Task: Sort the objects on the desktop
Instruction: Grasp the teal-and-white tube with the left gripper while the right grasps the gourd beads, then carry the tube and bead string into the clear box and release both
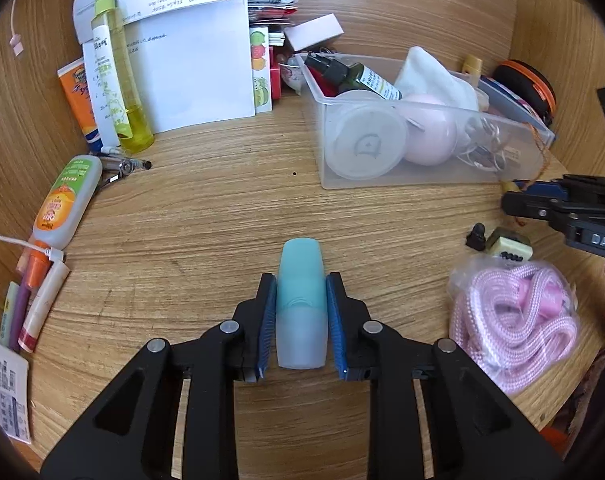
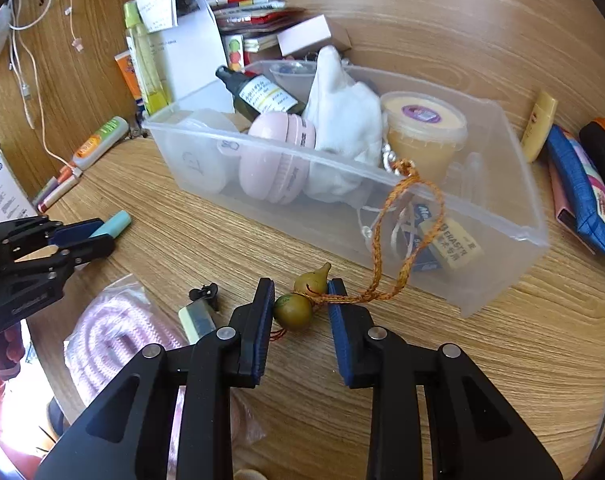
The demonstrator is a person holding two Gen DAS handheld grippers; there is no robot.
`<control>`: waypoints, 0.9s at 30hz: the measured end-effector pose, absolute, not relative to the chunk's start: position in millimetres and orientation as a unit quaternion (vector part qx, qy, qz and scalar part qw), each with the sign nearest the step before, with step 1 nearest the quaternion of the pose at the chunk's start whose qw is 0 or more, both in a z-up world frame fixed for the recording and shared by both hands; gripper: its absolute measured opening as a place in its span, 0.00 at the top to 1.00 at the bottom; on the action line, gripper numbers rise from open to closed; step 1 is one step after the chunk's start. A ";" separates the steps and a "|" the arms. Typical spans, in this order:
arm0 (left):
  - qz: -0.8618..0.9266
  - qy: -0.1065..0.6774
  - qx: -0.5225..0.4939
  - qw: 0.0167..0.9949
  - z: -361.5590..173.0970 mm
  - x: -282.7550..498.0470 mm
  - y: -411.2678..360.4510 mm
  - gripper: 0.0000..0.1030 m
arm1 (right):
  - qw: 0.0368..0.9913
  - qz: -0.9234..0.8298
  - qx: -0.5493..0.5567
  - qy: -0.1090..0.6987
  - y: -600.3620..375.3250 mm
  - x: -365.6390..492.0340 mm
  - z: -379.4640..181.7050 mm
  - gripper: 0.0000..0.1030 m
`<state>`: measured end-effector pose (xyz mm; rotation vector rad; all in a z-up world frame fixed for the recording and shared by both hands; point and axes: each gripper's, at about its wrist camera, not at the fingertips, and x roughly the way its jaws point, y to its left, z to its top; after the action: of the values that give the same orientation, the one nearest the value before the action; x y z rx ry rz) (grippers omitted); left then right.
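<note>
Desktop objects, wooden desk [image 1: 206, 216], inventory as seen.

Item 1: pale blue-and-teal capsule-shaped plastic tube [image 1: 301, 304], lying on the desk surface, long axis pointing away from the camera. Left gripper [image 1: 301, 316]: black frame, blue ribbed pads pressed against both flanks of the tube; jaws narrowed to the tube's width.

Item 2: small olive-brown gourd charm [image 2: 298, 300] on a braided orange cord [image 2: 406, 216], resting on the desk just in front of the bin. The cord loops up over the bin's near wall. Right gripper [image 2: 300, 312]: jaws nearly closed around the charm, the left pad touching the lower bulb, the right pad at the cord and upper bulb; firm contact on both sides cannot be confirmed.

Item 3: clear rectangular plastic bin [image 2: 502, 216], holding a dark green spray bottle [image 2: 262, 94], a pink round case [image 2: 278, 156], a white cloth [image 2: 342, 120], a lidded yellow tub [image 2: 422, 128] and erasers [image 2: 450, 244].

Item 4: pink braided rope in a clear bag [image 1: 514, 316], on the desk between the two grippers, beside a small combination padlock [image 1: 506, 244].

Item 5: tall yellow-green spray bottle [image 1: 114, 68], standing against white papers [image 1: 198, 64] at the rear left.
</note>
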<state>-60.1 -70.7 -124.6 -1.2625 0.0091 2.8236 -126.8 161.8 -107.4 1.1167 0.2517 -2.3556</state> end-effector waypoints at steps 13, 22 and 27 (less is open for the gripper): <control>0.930 -0.027 -0.366 0.020 -88.0 -64.6 -64.2 0.76 | 0.258 -0.895 0.357 0.072 196.5 -119.2 -64.9 0.76; 0.942 -0.041 -0.331 0.035 -56.1 -85.7 -50.3 0.76 | 0.260 -0.902 0.339 0.069 208.2 -128.5 -45.7 0.76; 0.946 -0.041 -0.319 0.047 -43.6 -102.4 -43.2 0.76 | 0.261 -0.905 0.329 0.068 211.2 -137.4 -37.7 0.76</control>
<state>-102.4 -43.2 -43.6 -0.9743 -0.1246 2.8843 -137.4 211.2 -37.7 0.8898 0.1843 -2.4514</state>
